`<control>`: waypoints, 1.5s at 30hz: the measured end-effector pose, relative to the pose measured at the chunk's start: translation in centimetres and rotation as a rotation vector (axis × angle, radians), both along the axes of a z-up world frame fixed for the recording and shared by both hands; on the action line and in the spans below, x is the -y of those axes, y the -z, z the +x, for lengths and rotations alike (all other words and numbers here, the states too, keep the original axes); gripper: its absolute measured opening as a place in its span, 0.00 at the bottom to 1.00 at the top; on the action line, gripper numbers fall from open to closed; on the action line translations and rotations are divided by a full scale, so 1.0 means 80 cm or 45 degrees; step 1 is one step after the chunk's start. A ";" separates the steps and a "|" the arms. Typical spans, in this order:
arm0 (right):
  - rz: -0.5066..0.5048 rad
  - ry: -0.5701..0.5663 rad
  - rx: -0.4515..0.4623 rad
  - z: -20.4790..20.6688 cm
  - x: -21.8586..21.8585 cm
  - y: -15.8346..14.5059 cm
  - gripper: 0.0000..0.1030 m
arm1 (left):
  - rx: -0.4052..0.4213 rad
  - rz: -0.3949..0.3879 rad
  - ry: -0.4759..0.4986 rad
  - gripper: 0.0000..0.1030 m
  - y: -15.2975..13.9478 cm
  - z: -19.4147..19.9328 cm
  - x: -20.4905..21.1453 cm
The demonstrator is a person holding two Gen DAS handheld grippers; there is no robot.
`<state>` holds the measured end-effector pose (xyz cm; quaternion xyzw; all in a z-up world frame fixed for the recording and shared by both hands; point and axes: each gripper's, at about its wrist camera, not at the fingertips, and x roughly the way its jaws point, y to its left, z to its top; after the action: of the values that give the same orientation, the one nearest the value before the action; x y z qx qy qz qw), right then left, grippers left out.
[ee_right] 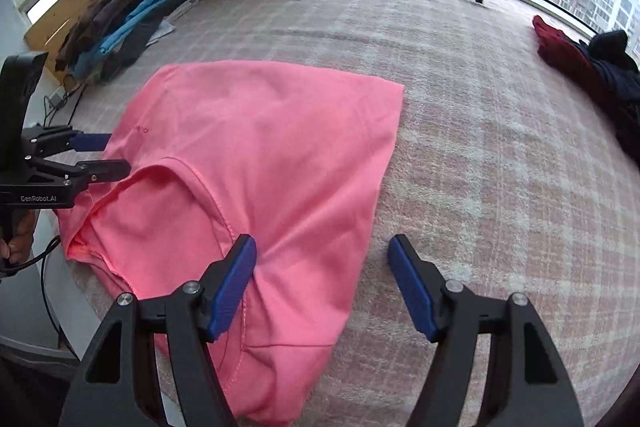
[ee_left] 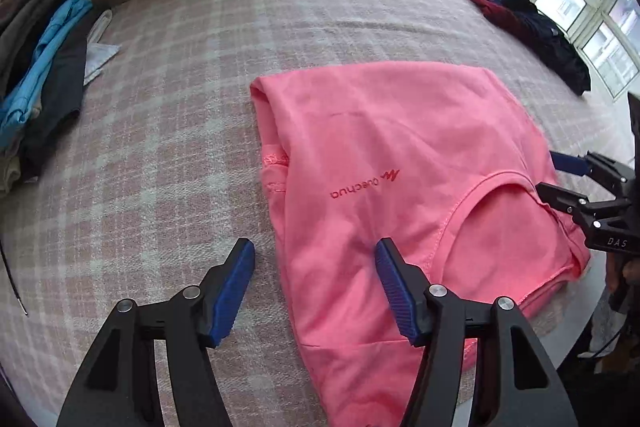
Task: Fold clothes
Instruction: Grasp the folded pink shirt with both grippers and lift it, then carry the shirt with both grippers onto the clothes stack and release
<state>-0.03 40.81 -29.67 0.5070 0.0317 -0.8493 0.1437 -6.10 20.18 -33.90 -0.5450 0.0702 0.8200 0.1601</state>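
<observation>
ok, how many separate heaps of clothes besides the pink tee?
2. A stack of folded brown, blue and dark garments sits far left by the wooden panel; a loose dark red and navy heap lies far right by the window. More may be off-frame.

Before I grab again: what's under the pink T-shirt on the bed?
The pink T-shirt lies directly on the pink-and-white checked bed cover. A sleeve seam peeks from beneath its folded left edge. Anything else under the fabric is hidden.
</observation>
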 end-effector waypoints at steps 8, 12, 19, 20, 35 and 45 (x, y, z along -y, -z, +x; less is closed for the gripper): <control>-0.374 -0.097 0.112 -0.014 -0.013 0.009 0.11 | 0.133 0.285 -0.007 0.15 -0.005 -0.004 0.001; -0.812 0.041 0.295 -0.032 -0.046 0.024 0.10 | 0.167 0.495 -0.075 0.14 -0.017 -0.009 0.015; -1.018 0.019 0.170 -0.039 -0.037 -0.060 0.10 | -0.021 0.612 -0.042 0.13 -0.110 -0.007 0.042; -1.028 -0.001 0.135 -0.042 -0.030 -0.078 0.10 | -0.062 0.604 -0.031 0.13 -0.127 -0.007 0.050; -1.017 -0.376 -0.320 -0.213 0.274 -0.304 0.10 | -0.607 0.378 -0.035 0.14 -0.348 -0.074 0.366; -0.938 -0.300 -0.290 -0.333 0.432 -0.284 0.10 | -0.513 0.309 -0.037 0.20 -0.326 -0.179 0.550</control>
<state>-26.68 6.24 -6.93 0.3173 -0.2011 -0.8322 0.4078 -20.43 -23.80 -7.80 -0.3480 -0.0061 0.9169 0.1954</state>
